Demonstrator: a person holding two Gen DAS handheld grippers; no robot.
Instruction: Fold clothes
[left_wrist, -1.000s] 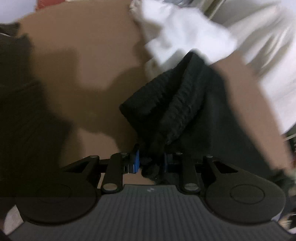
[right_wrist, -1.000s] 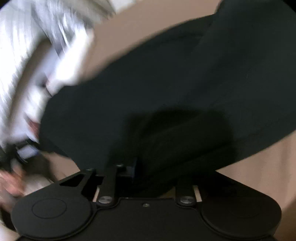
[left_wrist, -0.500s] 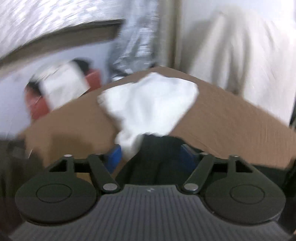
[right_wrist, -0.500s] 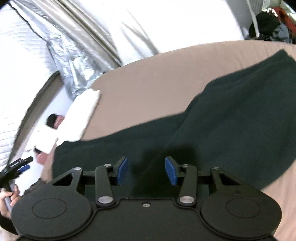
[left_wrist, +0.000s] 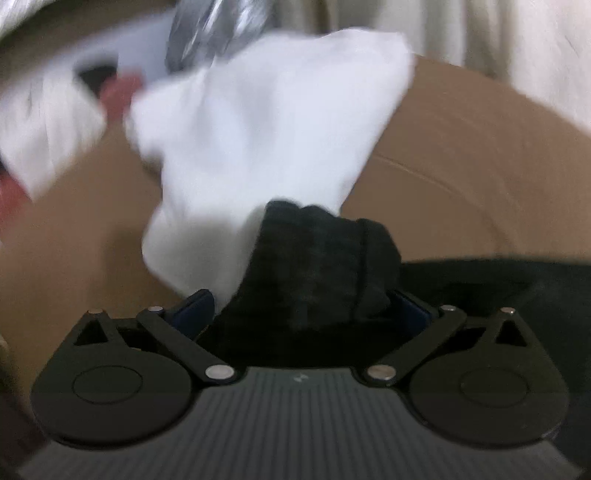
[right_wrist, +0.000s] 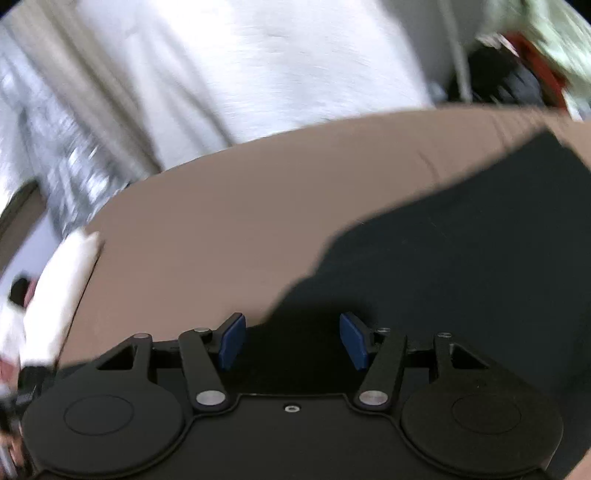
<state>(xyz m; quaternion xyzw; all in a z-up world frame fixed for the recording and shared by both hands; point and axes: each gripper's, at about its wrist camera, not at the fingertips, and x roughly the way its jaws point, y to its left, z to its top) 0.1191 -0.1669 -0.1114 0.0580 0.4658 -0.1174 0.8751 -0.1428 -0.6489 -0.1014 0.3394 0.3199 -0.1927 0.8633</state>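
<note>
Since half a second ago both views have swung, and the right tongs (right_wrist: 291, 341) have spread a little wider, blue pads (right_wrist: 232, 341) apart over the black garment (right_wrist: 461, 266) with nothing between them. That garment lies flat on the brown tabletop (right_wrist: 221, 229). The left tongs (left_wrist: 308, 306) stand wide too, a bunched fold of black cloth (left_wrist: 317, 266) sitting loose between them. Beyond it lies a white garment (left_wrist: 258, 129), blurred.
</note>
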